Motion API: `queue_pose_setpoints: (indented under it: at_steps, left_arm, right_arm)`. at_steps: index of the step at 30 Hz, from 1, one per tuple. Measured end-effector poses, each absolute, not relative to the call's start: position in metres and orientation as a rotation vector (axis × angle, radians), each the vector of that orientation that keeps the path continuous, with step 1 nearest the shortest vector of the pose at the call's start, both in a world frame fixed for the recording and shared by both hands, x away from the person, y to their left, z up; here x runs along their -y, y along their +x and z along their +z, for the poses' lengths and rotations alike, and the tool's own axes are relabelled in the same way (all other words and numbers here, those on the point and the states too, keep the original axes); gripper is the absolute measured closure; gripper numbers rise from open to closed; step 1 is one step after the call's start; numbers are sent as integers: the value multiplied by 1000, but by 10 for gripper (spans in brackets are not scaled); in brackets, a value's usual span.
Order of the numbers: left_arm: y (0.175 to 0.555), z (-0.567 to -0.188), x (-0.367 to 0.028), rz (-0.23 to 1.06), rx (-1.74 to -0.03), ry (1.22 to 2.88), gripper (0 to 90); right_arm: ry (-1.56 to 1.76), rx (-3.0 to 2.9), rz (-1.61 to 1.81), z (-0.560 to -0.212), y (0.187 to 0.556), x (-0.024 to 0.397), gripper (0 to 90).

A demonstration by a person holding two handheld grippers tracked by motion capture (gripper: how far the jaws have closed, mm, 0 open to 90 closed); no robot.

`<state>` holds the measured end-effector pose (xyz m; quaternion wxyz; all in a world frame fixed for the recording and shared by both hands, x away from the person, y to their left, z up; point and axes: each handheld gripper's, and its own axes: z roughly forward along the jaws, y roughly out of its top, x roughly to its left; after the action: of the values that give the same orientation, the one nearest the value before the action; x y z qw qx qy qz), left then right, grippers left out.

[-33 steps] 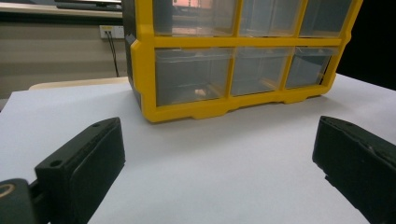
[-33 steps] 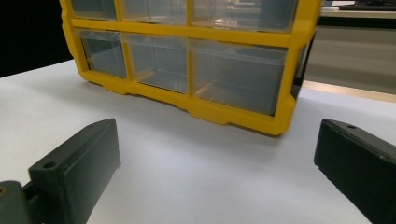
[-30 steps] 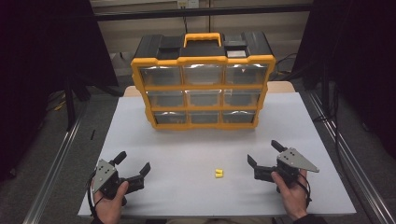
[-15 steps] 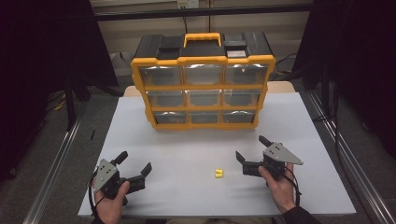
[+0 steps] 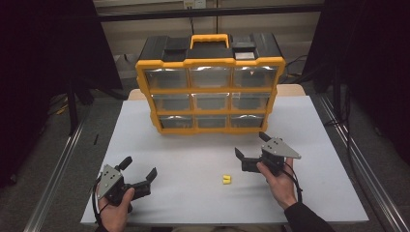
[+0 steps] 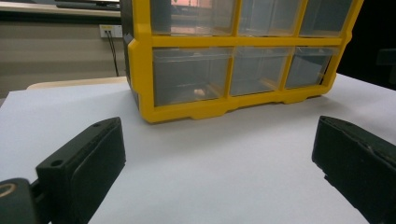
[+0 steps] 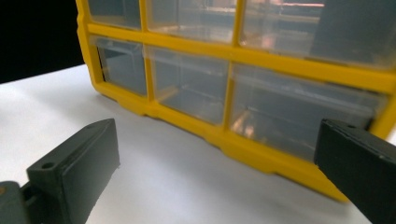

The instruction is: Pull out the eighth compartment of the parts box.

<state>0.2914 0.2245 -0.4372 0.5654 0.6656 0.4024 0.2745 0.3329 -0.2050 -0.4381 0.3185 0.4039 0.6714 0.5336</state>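
The small yellow piece (image 5: 226, 180) lies on the white table (image 5: 193, 154) — near the right gripper (image 5: 252, 151), well apart from the left gripper (image 5: 140, 169); both sets of jaws gape apart, empty.

Drawer cabinet (image 5: 210, 84): stands upright at the far middle of the table (image 5: 319, 140), drawer fronts toward the person. Small piece (image 5: 225, 180): lies on the table well in front of the cabinet, below its middle-right column. Right tongs (image 5: 252, 149): near the cabinet's front right corner, just beyond and right of the small piece. Left tongs (image 5: 140, 169): in front of the cabinet's left end, well apart from it, near the table's front edge
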Motion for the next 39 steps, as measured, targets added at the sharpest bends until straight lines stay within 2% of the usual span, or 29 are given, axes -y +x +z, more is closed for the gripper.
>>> queue_pose_setpoints:
  at_steps: [39]
  left_arm:
    - [292, -437, -223, 654, -943, 1566, 29]
  right_arm:
    - [693, -1826, 1114, -430, 384, 152, 12]
